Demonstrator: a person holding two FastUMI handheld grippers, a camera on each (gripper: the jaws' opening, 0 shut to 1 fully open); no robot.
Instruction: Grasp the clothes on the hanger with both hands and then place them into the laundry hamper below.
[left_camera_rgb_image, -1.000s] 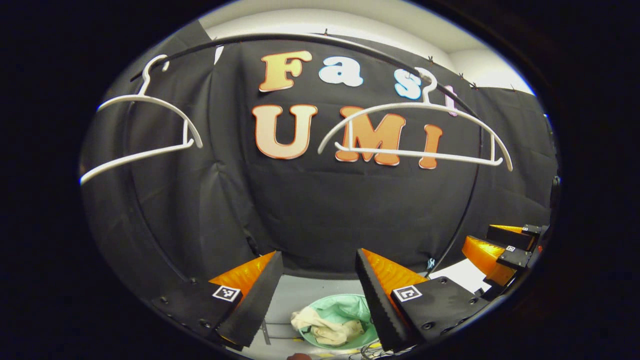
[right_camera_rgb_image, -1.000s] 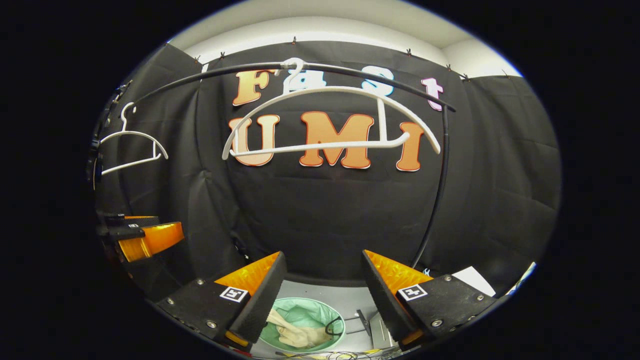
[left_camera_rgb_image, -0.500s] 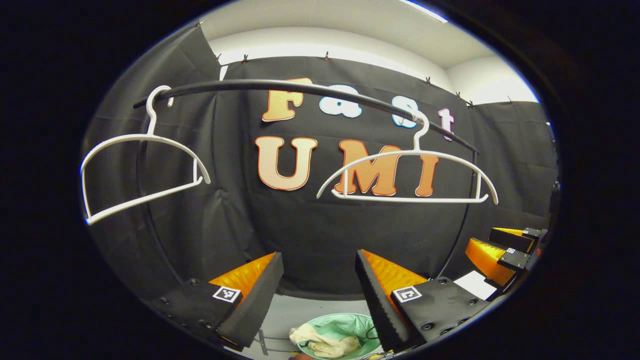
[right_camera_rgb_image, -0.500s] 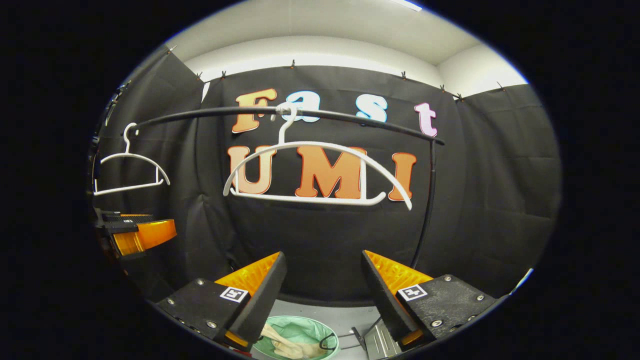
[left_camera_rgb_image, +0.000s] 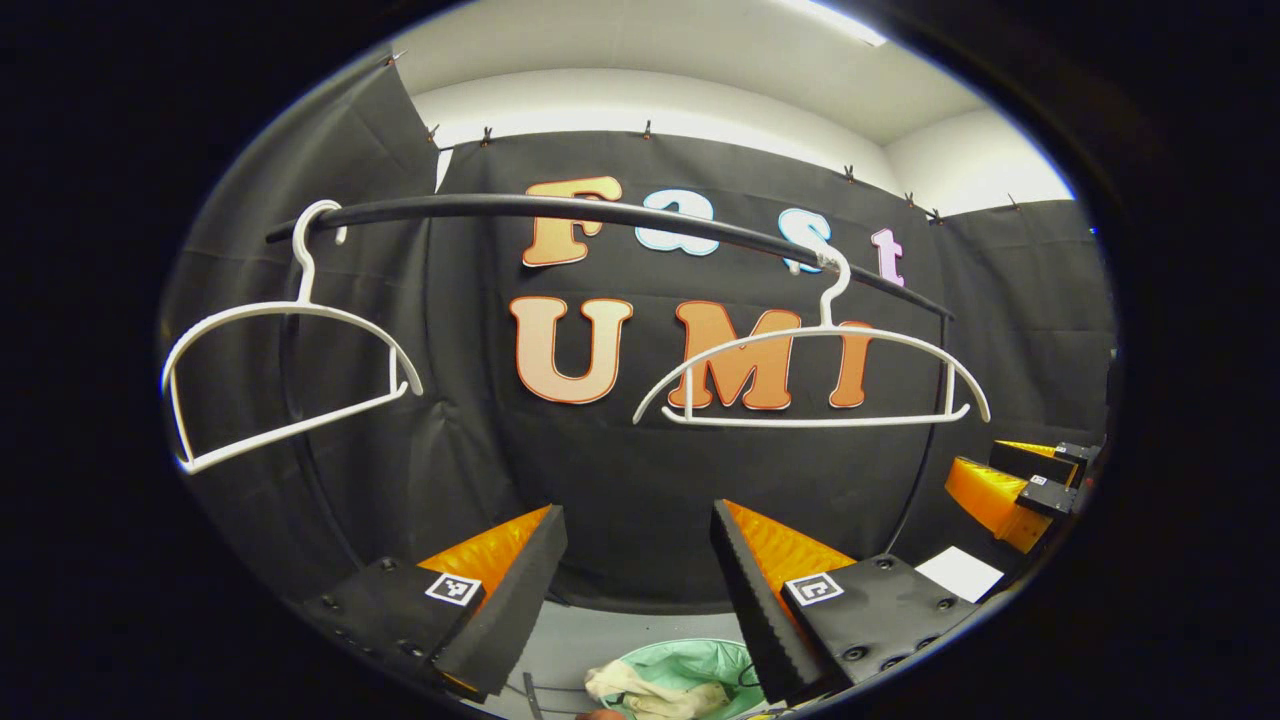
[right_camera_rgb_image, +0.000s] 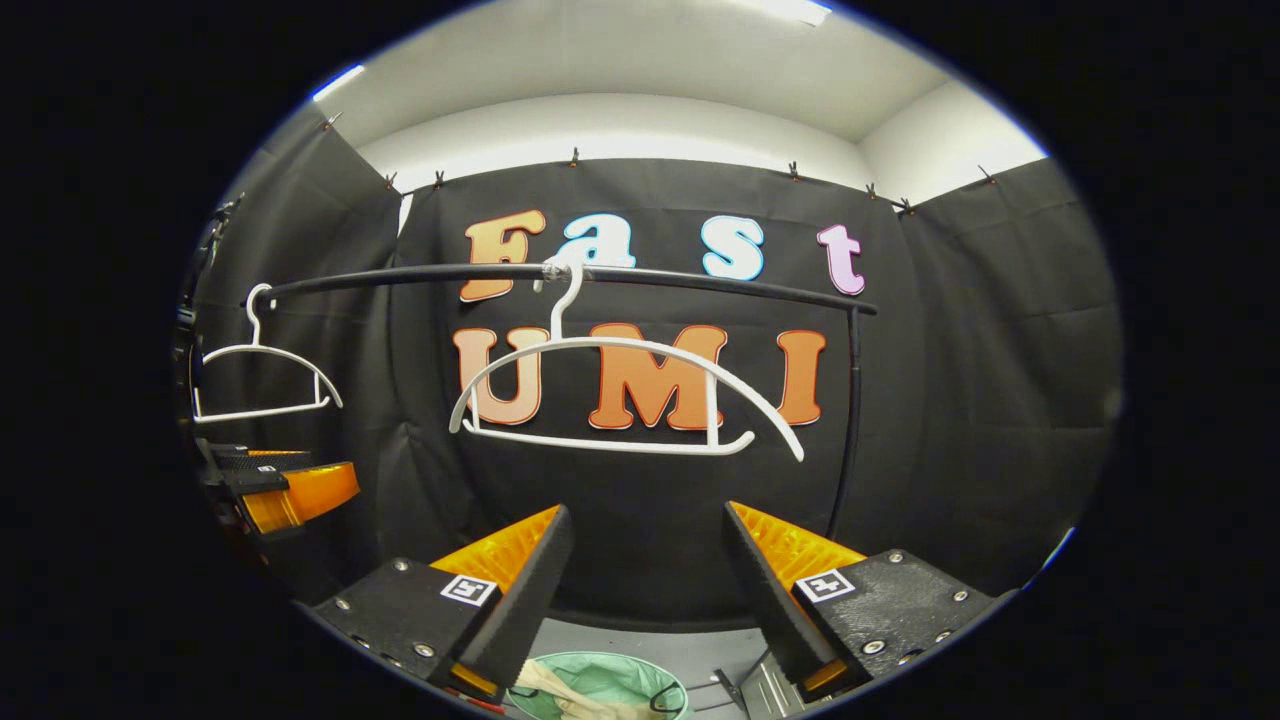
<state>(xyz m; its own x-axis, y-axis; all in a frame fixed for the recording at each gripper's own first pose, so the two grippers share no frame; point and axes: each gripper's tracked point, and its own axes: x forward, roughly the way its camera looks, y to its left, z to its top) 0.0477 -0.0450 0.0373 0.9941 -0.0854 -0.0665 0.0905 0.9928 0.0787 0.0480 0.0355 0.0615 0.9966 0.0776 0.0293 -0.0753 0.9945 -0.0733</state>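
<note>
Left gripper view: left hand-held gripper gapes empty above the laundry hamper holding the clothes; right hand-held gripper likewise spread, bare hangers overhead.

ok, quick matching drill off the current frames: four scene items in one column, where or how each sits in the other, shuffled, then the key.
Items
1. left hanger
2. right hanger
3. beige clothes
4. left tongs

States
A. lying in the green hamper
B. open, holding nothing
C. bare, hooked at the rail's left end
D. bare, hooked near the rail's right end

Pairs: 1-C, 2-D, 3-A, 4-B
</note>
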